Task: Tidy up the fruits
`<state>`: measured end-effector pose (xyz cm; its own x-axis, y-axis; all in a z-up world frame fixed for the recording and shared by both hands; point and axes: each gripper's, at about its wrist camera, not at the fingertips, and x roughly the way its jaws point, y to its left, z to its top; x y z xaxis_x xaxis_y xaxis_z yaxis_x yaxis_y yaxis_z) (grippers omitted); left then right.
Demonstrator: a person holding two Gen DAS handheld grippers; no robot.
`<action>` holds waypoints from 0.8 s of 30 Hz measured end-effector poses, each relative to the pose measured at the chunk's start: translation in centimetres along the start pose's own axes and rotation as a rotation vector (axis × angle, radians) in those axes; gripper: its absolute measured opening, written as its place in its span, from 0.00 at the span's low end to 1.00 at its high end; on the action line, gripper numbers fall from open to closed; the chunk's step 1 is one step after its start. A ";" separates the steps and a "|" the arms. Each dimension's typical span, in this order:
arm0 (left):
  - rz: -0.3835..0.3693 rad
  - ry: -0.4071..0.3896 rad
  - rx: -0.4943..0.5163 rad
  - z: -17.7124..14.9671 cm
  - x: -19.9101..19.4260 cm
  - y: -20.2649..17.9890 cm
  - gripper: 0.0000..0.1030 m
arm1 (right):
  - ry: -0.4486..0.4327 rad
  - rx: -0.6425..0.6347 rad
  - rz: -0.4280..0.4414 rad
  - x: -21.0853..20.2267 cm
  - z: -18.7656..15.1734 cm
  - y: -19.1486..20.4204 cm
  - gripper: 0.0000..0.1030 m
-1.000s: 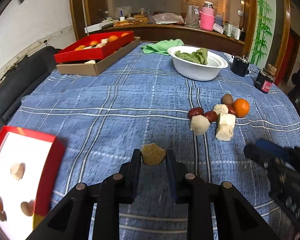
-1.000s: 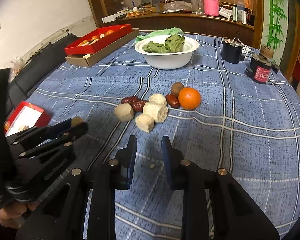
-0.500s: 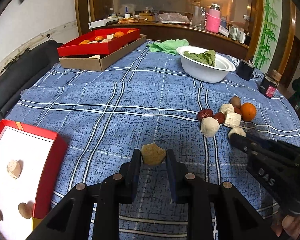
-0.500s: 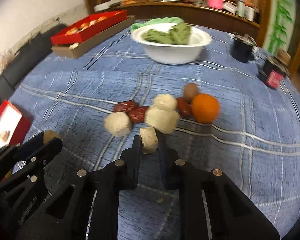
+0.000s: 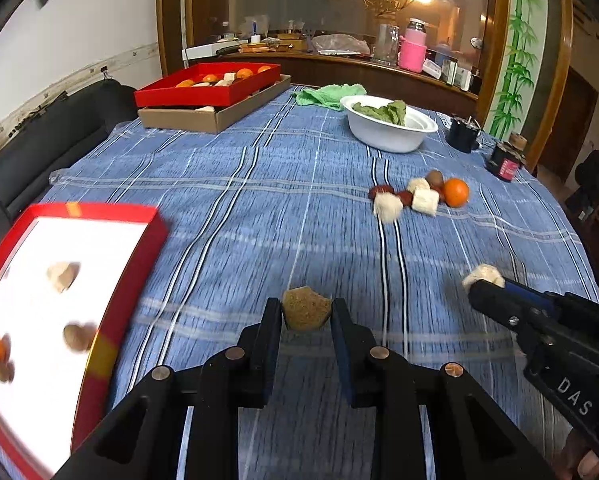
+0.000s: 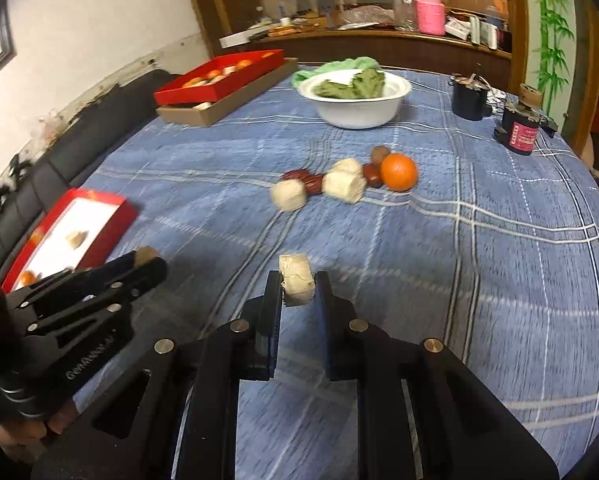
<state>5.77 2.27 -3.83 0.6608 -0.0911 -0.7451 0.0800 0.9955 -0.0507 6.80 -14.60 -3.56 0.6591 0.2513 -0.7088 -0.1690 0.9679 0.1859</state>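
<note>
My left gripper (image 5: 305, 314) is shut on a brown, grainy chunk (image 5: 306, 307), held above the blue checked cloth. My right gripper (image 6: 298, 286) is shut on a pale, fibrous chunk (image 6: 297, 279), lifted off the table; in the left wrist view that pale chunk (image 5: 484, 275) shows at the right gripper's tip. A red tray with a white floor (image 5: 99, 216) lies at the near left and holds several small fruits. On the cloth a pile remains: an orange (image 6: 398, 172), red dates (image 6: 305, 179), pale chunks (image 6: 344, 186) and a brown fruit (image 6: 379, 155).
A white bowl of green leaves (image 5: 391, 136) stands at the far middle, a green cloth (image 5: 329, 94) behind it. A red tray on a cardboard box (image 5: 207, 94) sits far left. Two dark jars (image 6: 519, 128) stand far right. A black sofa (image 5: 39, 152) borders the table's left edge.
My right gripper went forward to the pile, closed on a pale chunk and pulled it back off the table. My left gripper carried the brown chunk leftwards, and the red tray now looms larger.
</note>
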 end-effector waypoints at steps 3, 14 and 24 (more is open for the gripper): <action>0.010 0.001 -0.008 -1.4 -1.5 0.8 0.24 | 0.006 -0.025 0.025 -0.7 -1.1 1.4 0.14; 0.094 -0.025 -0.125 -4.4 -6.4 7.5 0.24 | 0.010 -0.117 0.122 -1.6 -2.8 7.7 0.14; 0.219 -0.023 -0.249 -5.2 -7.8 15.0 0.23 | 0.006 -0.206 0.198 -1.4 -2.7 13.8 0.15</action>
<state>-2.03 18.07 -2.24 0.6593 0.1278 -0.7409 -0.2489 0.9670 -0.0548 1.56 -1.60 -1.78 0.5940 0.4353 -0.6765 -0.4399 0.8798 0.1799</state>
